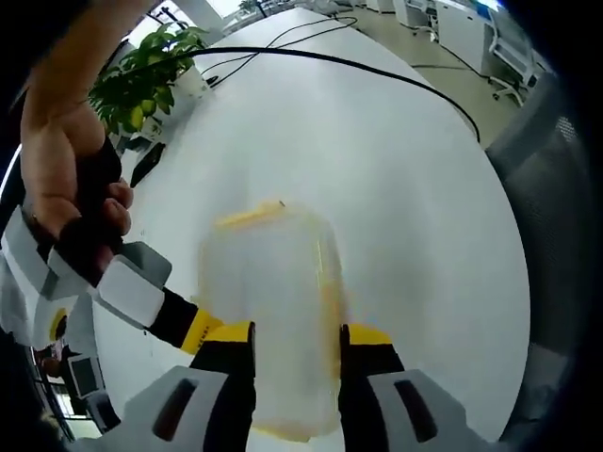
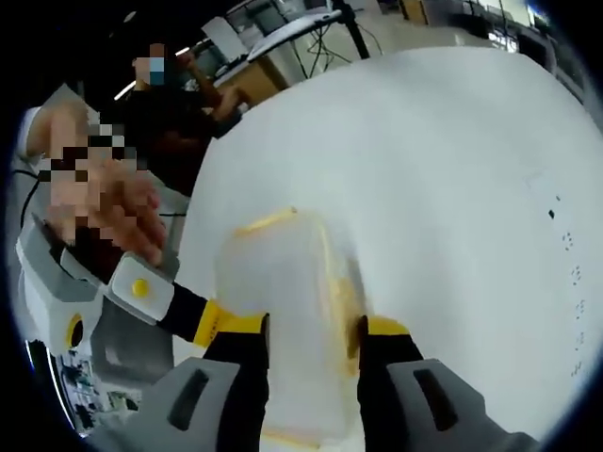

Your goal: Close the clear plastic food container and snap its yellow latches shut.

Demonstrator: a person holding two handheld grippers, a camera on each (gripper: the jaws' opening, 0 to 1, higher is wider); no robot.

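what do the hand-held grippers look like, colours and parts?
In the left gripper view, the left hand-held gripper has grey bodies with dark slots, black jaws and yellow tips. The right hand-held gripper looks the same in the right gripper view. In each view another grey-white unit with a yellow-and-black jaw enters from the left, one with a yellow button.

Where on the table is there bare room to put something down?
The white table is bare between the container and the black cable, and right of the container. Left of it is crowded: the other gripper, then the plant.
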